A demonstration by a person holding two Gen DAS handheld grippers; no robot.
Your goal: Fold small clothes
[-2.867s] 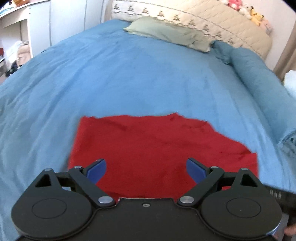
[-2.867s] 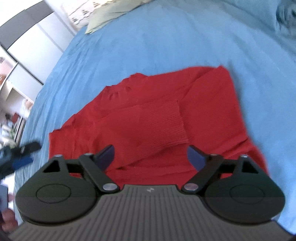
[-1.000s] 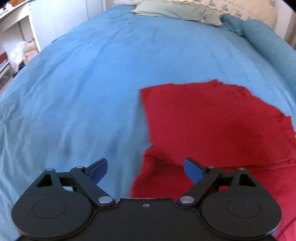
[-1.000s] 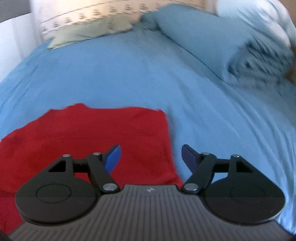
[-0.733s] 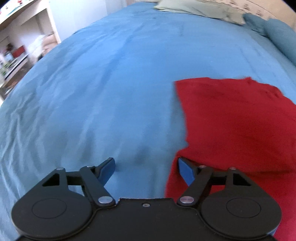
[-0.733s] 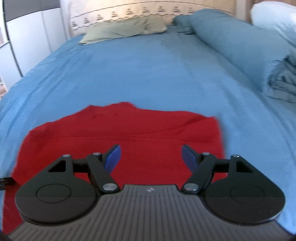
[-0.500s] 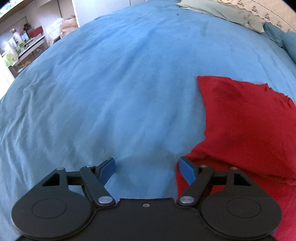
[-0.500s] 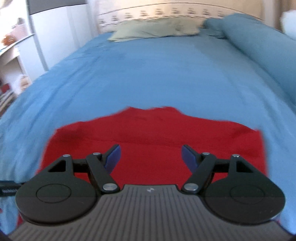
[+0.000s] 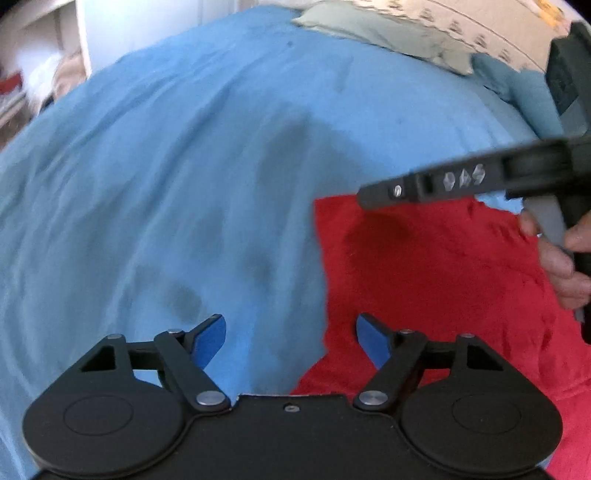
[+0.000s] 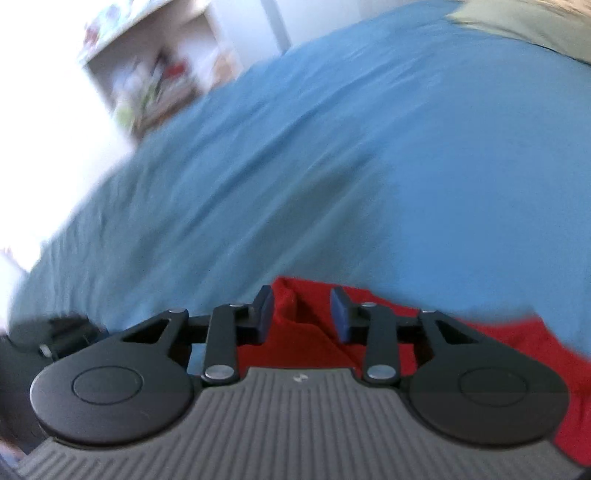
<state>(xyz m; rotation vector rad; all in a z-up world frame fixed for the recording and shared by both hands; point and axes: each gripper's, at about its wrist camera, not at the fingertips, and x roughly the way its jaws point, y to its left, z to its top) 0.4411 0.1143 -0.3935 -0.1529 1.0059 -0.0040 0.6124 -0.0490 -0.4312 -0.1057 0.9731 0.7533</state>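
Here the right gripper (image 10: pixel 301 312) has its jaws closing around a raised corner of the red garment (image 10: pixel 295 339); the cloth stands between the blue pads, though whether they press it yet cannot be told from the blurred right wrist view. The left gripper (image 9: pixel 290 341) has its jaws wide apart, nothing gripped, straddling the garment's near left edge: one pad over bare sheet, the other over red cloth. Only the left wrist view shows the right gripper from the side, its black finger reaching in from the right above the garment's far left corner, with the person's hand (image 9: pixel 561 258) wrapped on the grey handle. That view also shows more of the garment, lying flat on the blue bed sheet (image 9: pixel 166 184), its straight left edge running away from the camera towards the head of the bed; its right part runs out of frame. A grey-green pillow (image 9: pixel 369 29) lies at the far end, and a white shelf unit (image 10: pixel 155 74) stands blurred beyond the bed.
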